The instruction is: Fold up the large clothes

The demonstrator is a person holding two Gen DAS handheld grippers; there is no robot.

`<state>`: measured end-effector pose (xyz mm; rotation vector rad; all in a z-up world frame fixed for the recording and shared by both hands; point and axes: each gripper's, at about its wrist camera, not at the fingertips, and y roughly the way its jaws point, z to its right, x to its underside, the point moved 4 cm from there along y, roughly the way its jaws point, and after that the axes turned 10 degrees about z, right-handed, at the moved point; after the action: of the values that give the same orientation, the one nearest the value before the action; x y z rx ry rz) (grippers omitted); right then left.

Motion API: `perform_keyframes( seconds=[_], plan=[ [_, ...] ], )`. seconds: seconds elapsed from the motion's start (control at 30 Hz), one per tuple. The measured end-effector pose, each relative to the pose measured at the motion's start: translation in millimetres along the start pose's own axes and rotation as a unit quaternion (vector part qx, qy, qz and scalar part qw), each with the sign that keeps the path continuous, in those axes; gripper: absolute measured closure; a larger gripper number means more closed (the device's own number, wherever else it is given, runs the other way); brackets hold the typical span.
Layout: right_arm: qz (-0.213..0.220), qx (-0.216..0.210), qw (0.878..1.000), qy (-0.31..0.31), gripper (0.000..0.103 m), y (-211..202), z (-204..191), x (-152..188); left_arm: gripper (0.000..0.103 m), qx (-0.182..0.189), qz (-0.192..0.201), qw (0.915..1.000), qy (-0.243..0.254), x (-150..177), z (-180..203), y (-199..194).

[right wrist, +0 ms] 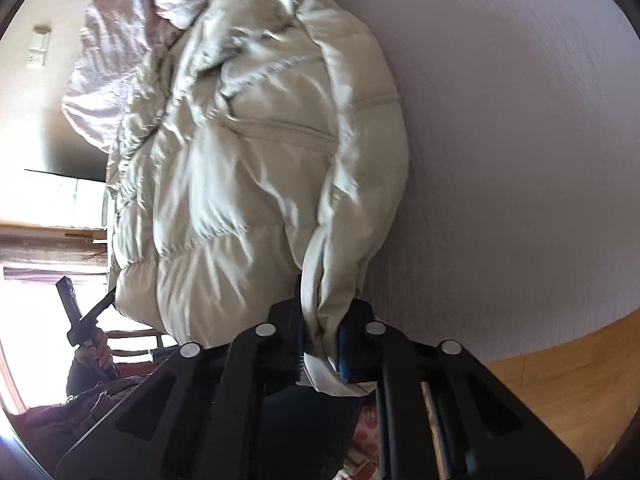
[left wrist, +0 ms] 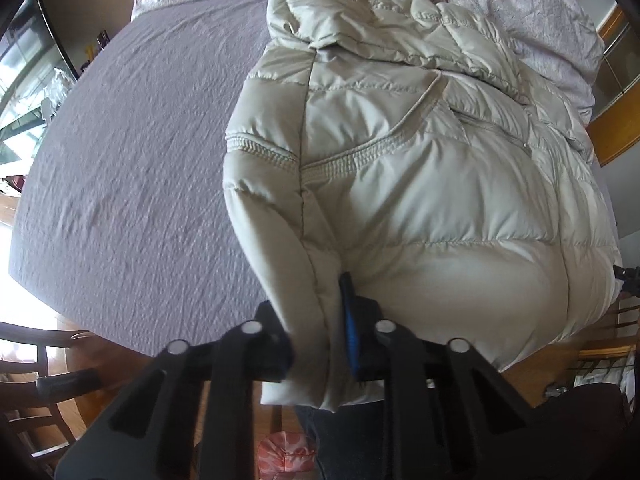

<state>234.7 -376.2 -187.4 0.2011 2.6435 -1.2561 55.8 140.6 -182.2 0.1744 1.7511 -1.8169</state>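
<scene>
While both sleeves already lie folded over the jacket [left wrist: 420, 168] on the bed [left wrist: 132, 128], the lengthwise fold remains; left tongs [left wrist: 320, 328] and right tongs [right wrist: 322, 340] each clamp its near hem.

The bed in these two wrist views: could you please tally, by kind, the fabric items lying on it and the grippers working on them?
Puffer jackets, cream: 1, the jacket
Bedsheets, mauve: 1, the sheet
Crumpled floral quilts: 1, the quilt
Grippers: 2, the left gripper and the right gripper, each shut on the jacket's near edge
Total: 5
</scene>
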Motion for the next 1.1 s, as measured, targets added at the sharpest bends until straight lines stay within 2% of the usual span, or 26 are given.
perform_keyframes(
  seconds=[0.1, 0.37, 0.73, 1.1],
  plan=[
    [0.04, -0.029, 0.999, -0.013, 0.094, -14, -13, -12, 0.09, -0.002, 0.013, 0.9999, -0.001, -3, 0, -8],
    [0.105, -0.061, 0.991, -0.048, 0.095, -34, -46, -47, 0.093, -0.013, 0.048, 0.9987, 0.013, -30, 2, -33],
    [0.151, -0.055, 0.983, -0.089, 0.095, -42, -73, -97, 0.093, -0.033, 0.124, 0.9912, 0.034, -91, 12, -61],
    [0.219, -0.044, 0.971, -0.089, 0.095, -57, -96, -159, 0.093, -0.03, 0.194, 0.9806, 0.005, -171, 17, -74]
  ],
)
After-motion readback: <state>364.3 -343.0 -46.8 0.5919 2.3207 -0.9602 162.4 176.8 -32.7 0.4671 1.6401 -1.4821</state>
